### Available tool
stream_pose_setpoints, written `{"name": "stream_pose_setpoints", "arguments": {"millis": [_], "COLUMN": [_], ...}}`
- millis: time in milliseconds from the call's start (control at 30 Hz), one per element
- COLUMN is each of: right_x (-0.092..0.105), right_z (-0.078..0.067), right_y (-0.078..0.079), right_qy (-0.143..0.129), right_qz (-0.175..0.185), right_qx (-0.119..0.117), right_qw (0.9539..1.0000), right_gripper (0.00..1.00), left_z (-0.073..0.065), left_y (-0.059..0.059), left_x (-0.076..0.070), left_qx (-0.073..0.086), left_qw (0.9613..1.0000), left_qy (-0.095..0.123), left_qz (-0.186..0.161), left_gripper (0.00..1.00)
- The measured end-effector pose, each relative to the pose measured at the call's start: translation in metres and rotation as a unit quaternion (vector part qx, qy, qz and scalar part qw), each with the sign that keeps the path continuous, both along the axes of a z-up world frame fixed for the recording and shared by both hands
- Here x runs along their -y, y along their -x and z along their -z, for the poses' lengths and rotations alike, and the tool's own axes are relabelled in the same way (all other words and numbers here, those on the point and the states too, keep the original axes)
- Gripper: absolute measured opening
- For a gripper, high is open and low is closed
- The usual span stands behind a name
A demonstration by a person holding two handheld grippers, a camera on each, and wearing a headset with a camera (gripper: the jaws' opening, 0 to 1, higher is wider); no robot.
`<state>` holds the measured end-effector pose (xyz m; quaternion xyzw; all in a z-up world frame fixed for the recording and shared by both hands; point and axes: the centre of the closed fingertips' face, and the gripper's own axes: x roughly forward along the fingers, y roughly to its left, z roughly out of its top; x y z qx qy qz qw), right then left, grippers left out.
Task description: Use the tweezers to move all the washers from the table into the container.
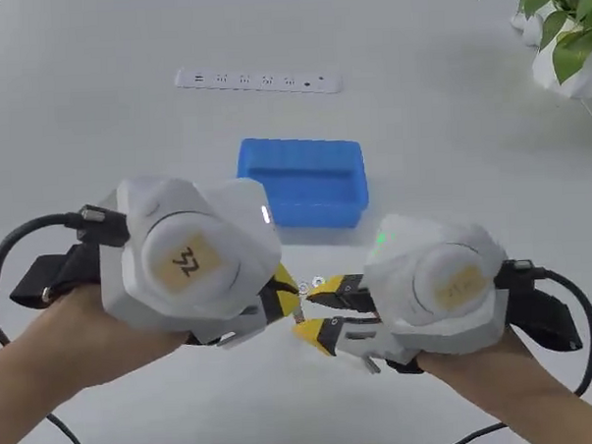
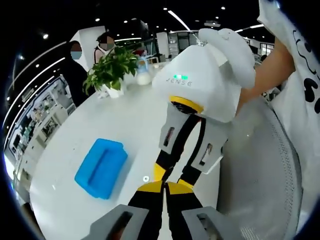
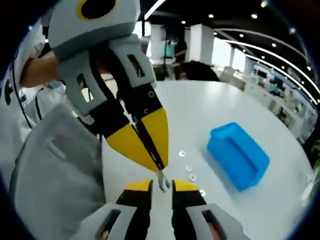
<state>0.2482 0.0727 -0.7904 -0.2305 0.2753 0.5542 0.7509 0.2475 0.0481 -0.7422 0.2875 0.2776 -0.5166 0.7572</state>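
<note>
The left gripper is clamping the tweezers between closed fingers, with only the metal tip poking out past them. The right gripper is holding its fingers narrowly apart on either side of that tip, apparently not touching it, probably to steady or re-seat it. The washers are lying just beyond the right fingers, and the blue container is sitting farther past them.
</note>
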Motion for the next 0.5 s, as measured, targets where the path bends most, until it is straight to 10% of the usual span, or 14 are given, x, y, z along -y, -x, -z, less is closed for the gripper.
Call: {"name": "stream_pose_setpoints", "arguments": {"millis": [267, 400, 500], "right_x": [-0.011, -0.011, -0.012], "right_z": [0.002, 0.004, 0.003], "right_y": [-0.002, -0.002, -0.001], "right_qy": [-0.003, -0.001, -0.003], "right_qz": [-0.025, -0.029, -0.028], "right_qx": [0.009, 0.008, 0.007], "right_qw": [0.9996, 0.9996, 0.9996], "right_gripper": [0.05, 0.03, 0.02], "left_z": [-0.001, -0.018, -0.020], "left_y": [-0.001, -0.001, -0.003], "left_x": [0.001, 0.008, 0.004], "left_qx": [0.009, 0.010, 0.015], "left_qw": [0.9999, 0.9989, 0.9987], "left_qy": [-0.007, 0.046, 0.046], "left_qz": [0.008, -0.006, -0.015], "left_gripper": [0.00, 0.00, 0.00]}}
